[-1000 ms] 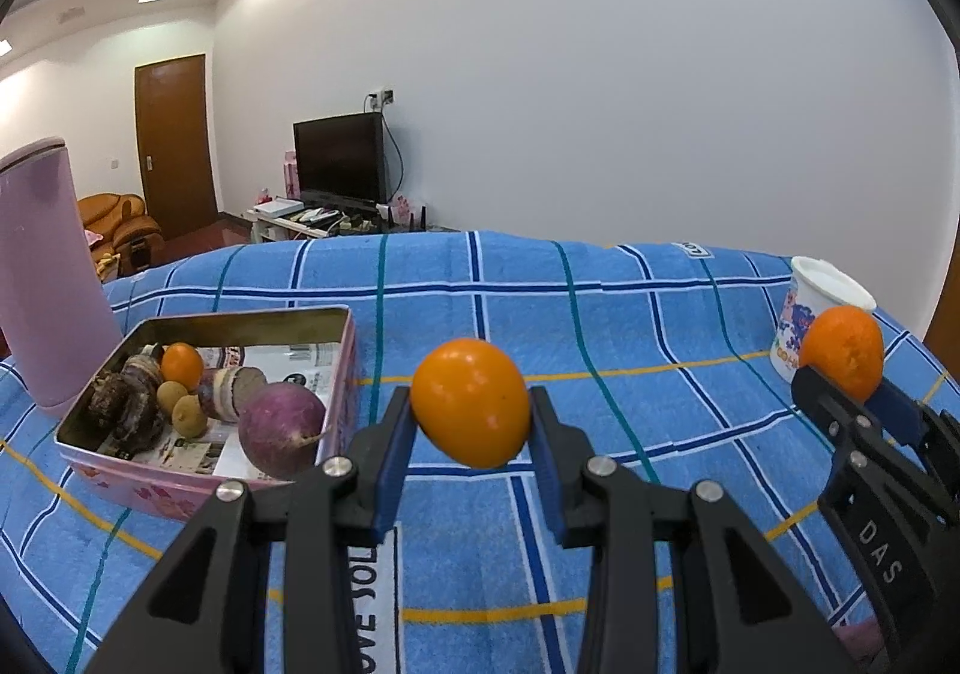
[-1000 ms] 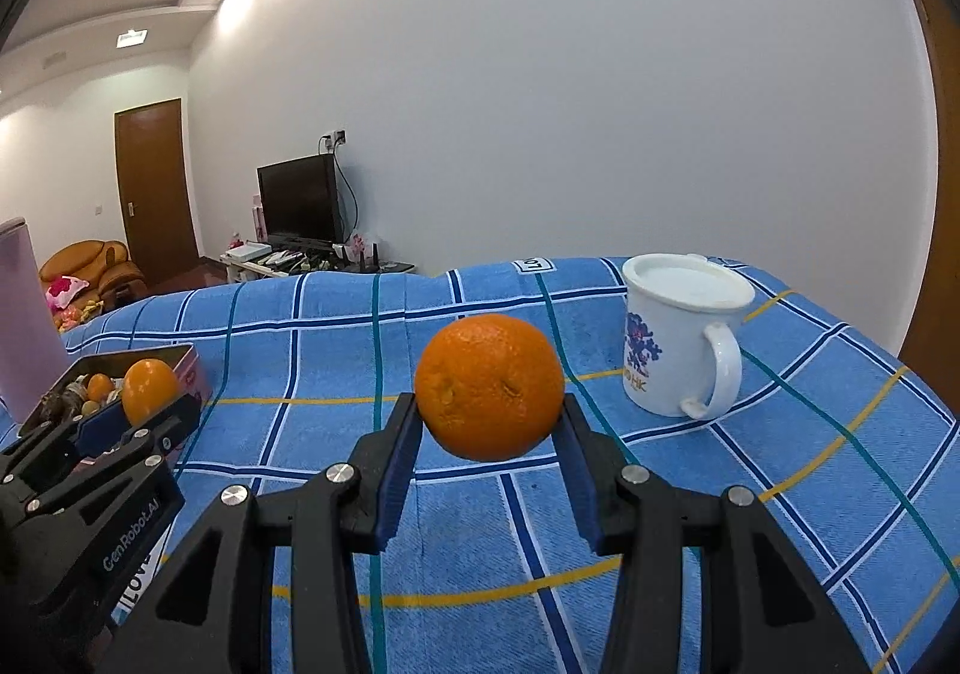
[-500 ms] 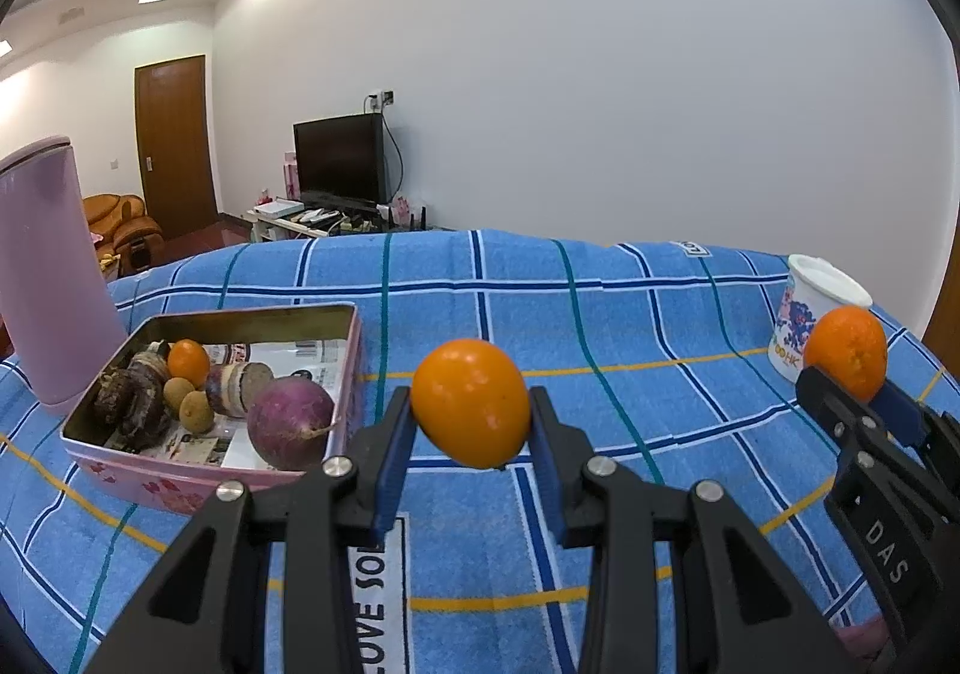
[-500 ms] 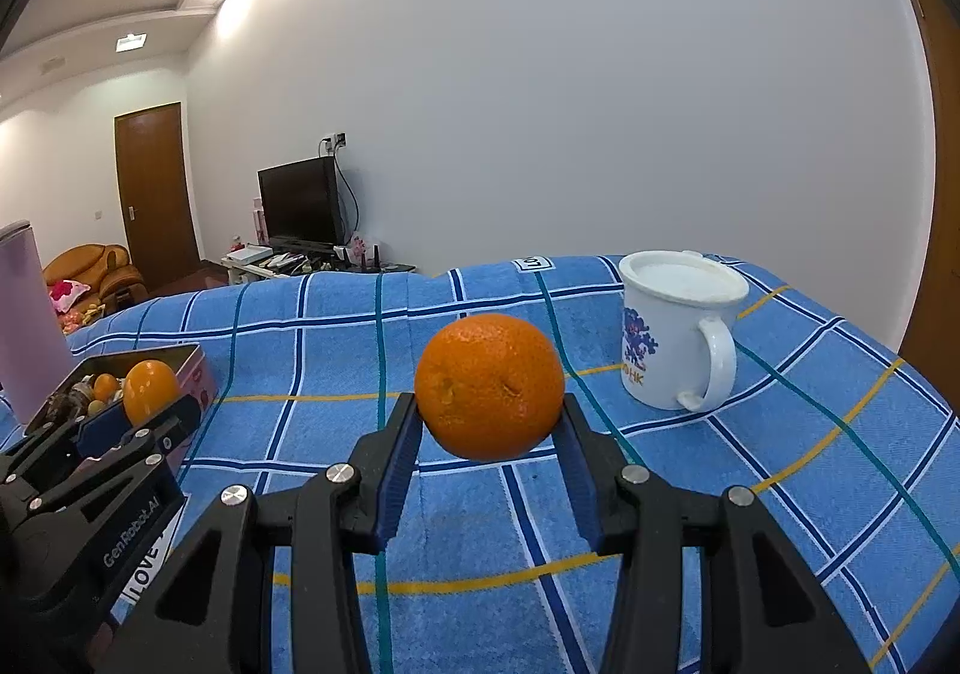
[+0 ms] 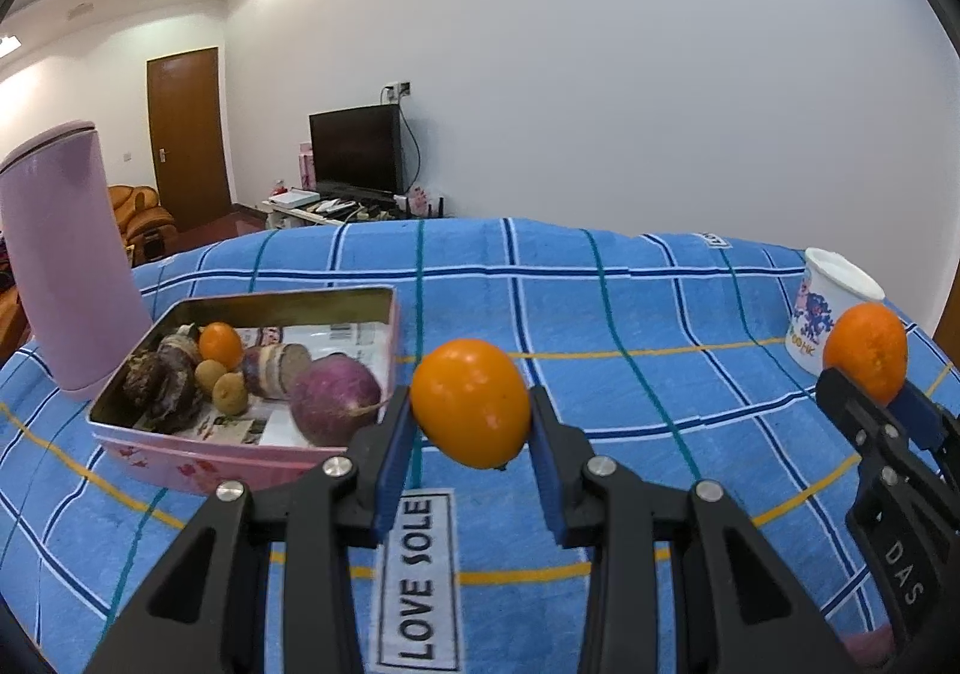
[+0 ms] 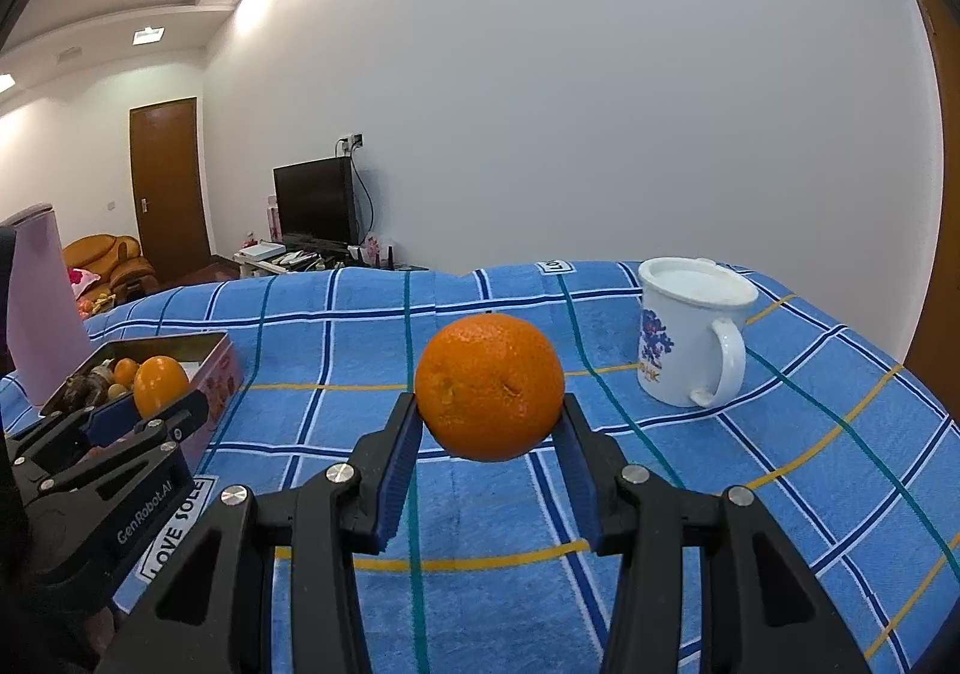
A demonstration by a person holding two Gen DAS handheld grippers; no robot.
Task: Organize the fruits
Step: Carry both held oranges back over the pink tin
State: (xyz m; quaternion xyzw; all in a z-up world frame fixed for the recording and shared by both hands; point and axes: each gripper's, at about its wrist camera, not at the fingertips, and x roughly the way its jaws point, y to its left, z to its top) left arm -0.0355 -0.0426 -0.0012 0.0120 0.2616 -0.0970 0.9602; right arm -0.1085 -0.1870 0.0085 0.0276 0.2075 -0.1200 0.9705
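While clamped in grippers above the cloth: smooth orange [image 5: 469, 402], dimpled orange [image 6: 489, 386].

The pink tall jug [image 6: 36, 308] is cut off by the left edge in the right wrist view. The right gripper [image 5: 888, 404] hides part of the white cup [image 5: 831, 308], and the things by the far TV [image 5: 354, 152] are too small to tell

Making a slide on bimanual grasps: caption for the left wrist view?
Left gripper holds a smooth orange fruit beside the pink tin of produce.
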